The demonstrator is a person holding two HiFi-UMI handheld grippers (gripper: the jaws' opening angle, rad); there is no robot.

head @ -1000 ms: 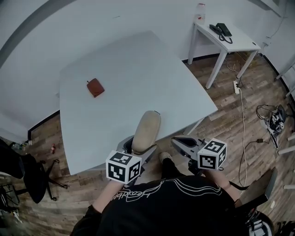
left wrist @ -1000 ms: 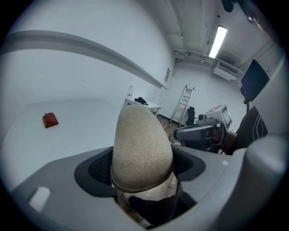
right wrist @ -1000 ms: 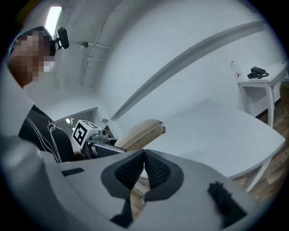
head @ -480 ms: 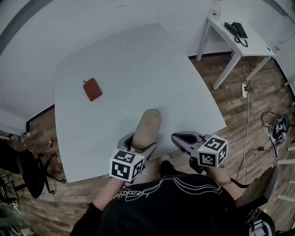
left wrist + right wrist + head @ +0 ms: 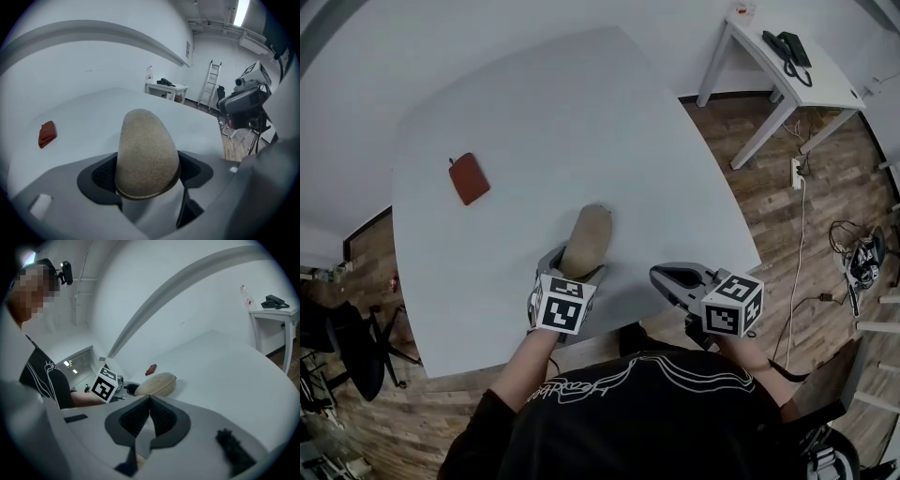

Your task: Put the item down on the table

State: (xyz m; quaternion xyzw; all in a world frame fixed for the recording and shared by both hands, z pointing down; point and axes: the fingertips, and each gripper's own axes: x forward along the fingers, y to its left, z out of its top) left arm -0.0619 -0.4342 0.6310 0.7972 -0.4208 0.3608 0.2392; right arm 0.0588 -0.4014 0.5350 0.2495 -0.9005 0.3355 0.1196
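Note:
A beige, oval, felt-like case point(image 5: 587, 238) is clamped at its near end in my left gripper point(image 5: 573, 273), whose jaws stand wide around it. In the left gripper view the case point(image 5: 145, 150) sticks out forward between the pads of the left gripper point(image 5: 147, 176), over the white table point(image 5: 656, 178). Whether the case touches the tabletop I cannot tell. My right gripper point(image 5: 673, 278) hangs near the table's front edge, shut and empty; in its own view the right gripper point(image 5: 149, 409) has its pads pressed together, and the case point(image 5: 156, 383) shows beyond them.
A small red pouch point(image 5: 469, 178) lies on the table's left part, also visible as the pouch point(image 5: 47, 133). A white side table point(image 5: 825, 89) with a black phone point(image 5: 787, 47) stands at the right. A black chair point(image 5: 347, 347) and floor cables point(image 5: 802, 216) flank the table.
My left gripper has carried the case forward from the table's front edge to over the tabletop. The right gripper has stayed near the front edge, still shut.

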